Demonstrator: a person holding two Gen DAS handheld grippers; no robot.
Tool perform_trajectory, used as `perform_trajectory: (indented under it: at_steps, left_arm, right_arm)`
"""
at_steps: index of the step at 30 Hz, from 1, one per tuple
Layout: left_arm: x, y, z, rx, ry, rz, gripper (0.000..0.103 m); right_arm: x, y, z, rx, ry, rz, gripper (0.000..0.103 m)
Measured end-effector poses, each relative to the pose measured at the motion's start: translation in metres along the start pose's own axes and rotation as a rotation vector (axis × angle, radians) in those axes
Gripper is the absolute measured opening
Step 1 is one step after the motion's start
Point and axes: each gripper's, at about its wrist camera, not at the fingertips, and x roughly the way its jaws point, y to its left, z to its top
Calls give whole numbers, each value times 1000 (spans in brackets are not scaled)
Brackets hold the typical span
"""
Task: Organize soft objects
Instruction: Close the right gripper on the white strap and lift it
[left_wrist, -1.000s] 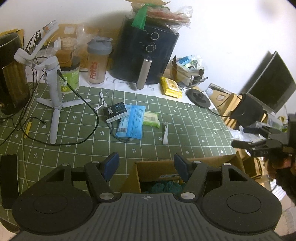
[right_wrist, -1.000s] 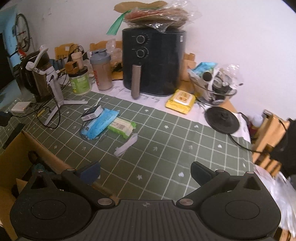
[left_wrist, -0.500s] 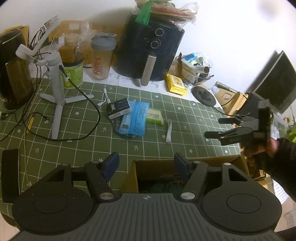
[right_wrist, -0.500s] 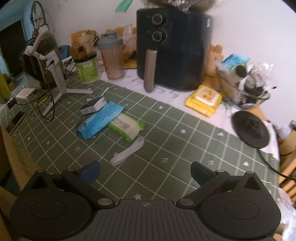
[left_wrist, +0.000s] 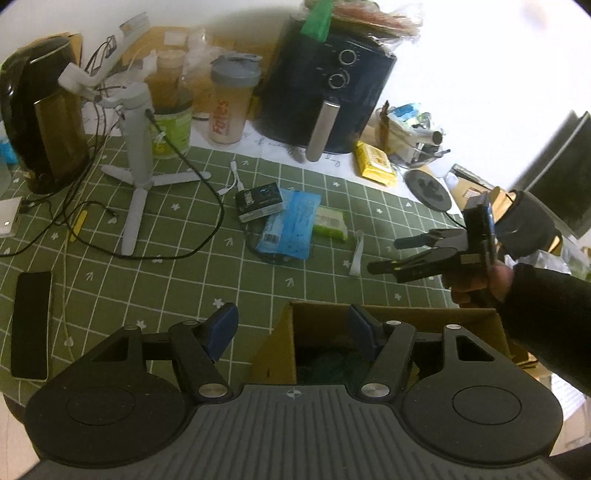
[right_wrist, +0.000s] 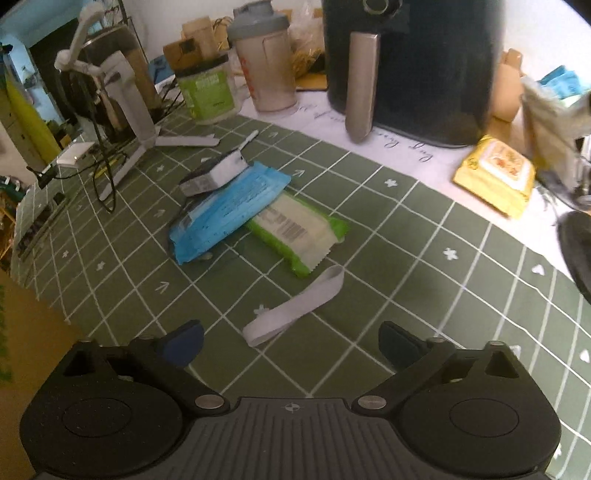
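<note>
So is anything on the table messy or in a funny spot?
Yes. The blue packet lies crooked, half on top of the green packet, with a small dark box leaning on its far end. A white strap lies loose by itself on the green mat. Nothing looks spilled or broken.

The shaker bottle (left_wrist: 229, 103) reads "Fores", its middle letters unclear.

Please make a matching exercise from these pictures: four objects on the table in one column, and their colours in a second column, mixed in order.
Objects:
1. wipes pack under the small box
2. flat band nearest the right hand-held gripper
3. pack beside the air fryer
4. cardboard box

Colours:
A. yellow
B. brown
C. blue
D. white

Pairs: 1-C, 2-D, 3-A, 4-B
</note>
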Motion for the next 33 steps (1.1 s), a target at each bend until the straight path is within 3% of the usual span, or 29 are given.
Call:
perform_trajectory:
  at_steps: [7,17,20,25,33]
  left_arm:
    - [-1,6,-3,-30,11,24,64]
    - [-2,9,-4,-40,18,36,64]
    - [0,9,-4,-35,18,33,64]
    - [0,7,-2,-24,9,25,64]
    - [0,3,1,-8,4,19,64]
  right_arm:
    - [30,2,1,-4,17,-15,66]
    - [43,12,5,-74,-9,-99,57]
    - [43,14,6,-105,-11,-103,49]
    - [40,16,8,-136,13,-126,27]
    - [29,3,5,-54,26,-158,16]
